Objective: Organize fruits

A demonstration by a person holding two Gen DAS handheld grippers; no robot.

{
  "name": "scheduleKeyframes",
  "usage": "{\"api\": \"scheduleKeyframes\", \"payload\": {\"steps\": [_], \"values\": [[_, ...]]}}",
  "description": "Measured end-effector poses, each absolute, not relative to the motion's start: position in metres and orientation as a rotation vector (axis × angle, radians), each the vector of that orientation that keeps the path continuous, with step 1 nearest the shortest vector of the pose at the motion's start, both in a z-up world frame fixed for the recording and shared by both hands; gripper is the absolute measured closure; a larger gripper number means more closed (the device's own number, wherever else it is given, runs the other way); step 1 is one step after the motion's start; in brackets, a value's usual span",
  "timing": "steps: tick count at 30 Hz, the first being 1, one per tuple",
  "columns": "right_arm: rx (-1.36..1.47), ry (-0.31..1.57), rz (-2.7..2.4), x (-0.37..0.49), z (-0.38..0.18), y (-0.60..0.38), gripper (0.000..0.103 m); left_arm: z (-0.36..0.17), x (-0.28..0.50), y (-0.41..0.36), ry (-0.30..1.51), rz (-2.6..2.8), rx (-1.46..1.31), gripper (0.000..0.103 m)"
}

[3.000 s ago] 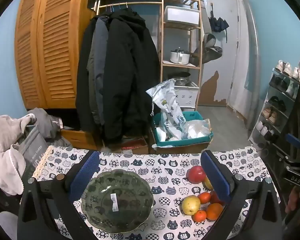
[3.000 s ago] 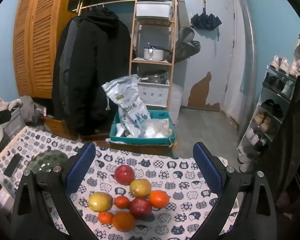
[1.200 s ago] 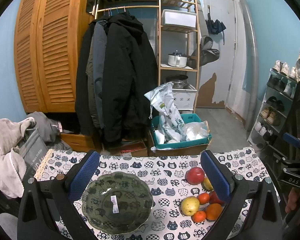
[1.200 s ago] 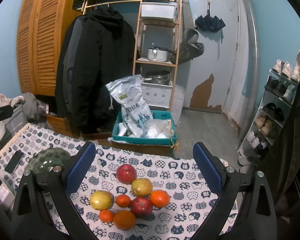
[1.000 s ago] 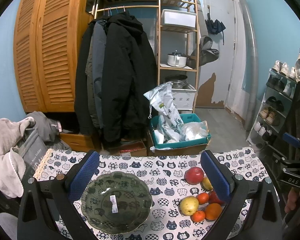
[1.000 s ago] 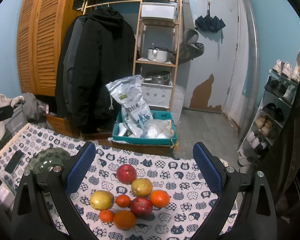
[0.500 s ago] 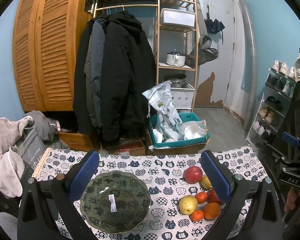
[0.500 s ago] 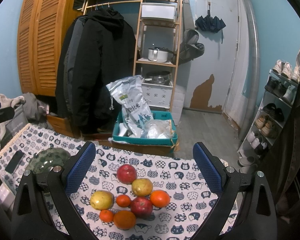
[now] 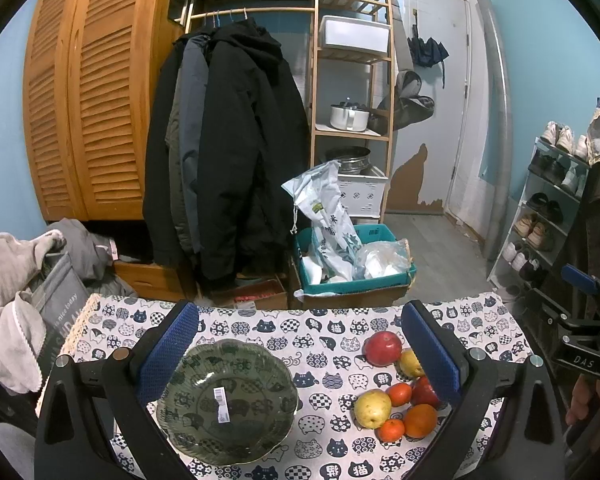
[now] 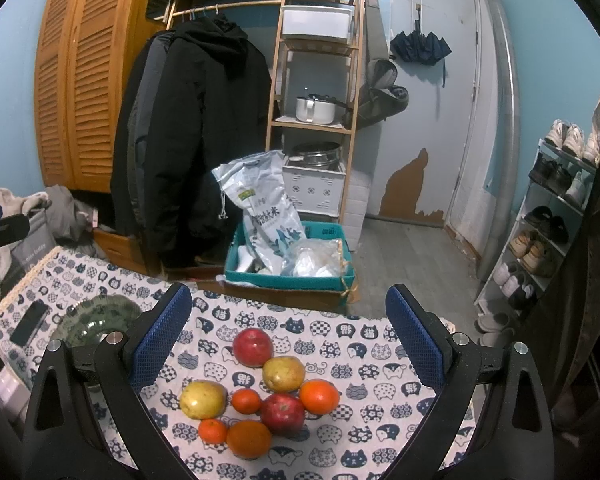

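A green patterned bowl point(image 9: 228, 400) with a barcode sticker sits empty on the cat-print tablecloth point(image 9: 324, 328), between the fingers of my open left gripper point(image 9: 298, 354). The fruit pile lies to its right: a red apple point(image 9: 383, 348), a yellow pear point(image 9: 373, 408), oranges point(image 9: 420, 420) and tangerines. In the right wrist view the same pile lies between the fingers of my open right gripper point(image 10: 288, 340): two red apples point(image 10: 253, 347), two yellow pears point(image 10: 203, 399), oranges point(image 10: 319, 396) and tangerines point(image 10: 246, 401). The bowl point(image 10: 96, 314) shows at the left there. Neither gripper holds anything.
A black phone point(image 10: 30, 321) lies on the cloth left of the bowl. Beyond the table's far edge stand a teal crate point(image 10: 288, 272) with bags, hanging coats point(image 9: 228, 152), a wooden shelf point(image 10: 316, 80) and a shoe rack point(image 10: 552, 216). A hand point(image 9: 592, 392) holds the other gripper at right.
Both views have lifted very slightly, so the bowl and the fruit sit a little lower in frame. Nothing on the table has moved and both grippers stay open.
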State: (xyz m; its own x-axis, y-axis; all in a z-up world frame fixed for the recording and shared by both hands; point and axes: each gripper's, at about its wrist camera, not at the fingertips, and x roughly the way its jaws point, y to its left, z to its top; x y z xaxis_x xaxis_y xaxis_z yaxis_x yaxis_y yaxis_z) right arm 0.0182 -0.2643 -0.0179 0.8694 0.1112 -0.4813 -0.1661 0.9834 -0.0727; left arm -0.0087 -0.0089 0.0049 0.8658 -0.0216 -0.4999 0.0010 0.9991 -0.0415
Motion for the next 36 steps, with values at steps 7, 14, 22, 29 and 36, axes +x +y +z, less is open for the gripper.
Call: {"api": "scheduleKeyframes", "payload": {"steps": [7,14,22,29,36], "values": [[-0.114,0.495,0.143,0.0183,-0.0174,-0.264,0.007,0.0054,-0.0083,-0.0081,0.524,-0.01,-0.042,0.001],[-0.116,0.495,0.143,0.0177,-0.0173,-0.2634,0.007,0.0058,-0.0078,-0.0088,0.525,-0.012,-0.04,0.001],[-0.117,0.496,0.143,0.0179,-0.0174,-0.2633,0.007,0.0063,-0.0076,-0.0074,0.526,-0.009,-0.043,0.001],[-0.118,0.5,0.139,0.0153,-0.0161,-0.2632,0.007,0.0056,-0.0083,-0.0086,0.526,-0.011,-0.043,0.001],[-0.117,0.511,0.137,0.0158,-0.0199,-0.2704,0.007,0.0031,-0.0083,-0.0119,0.532,-0.014,-0.042,0.001]]}}
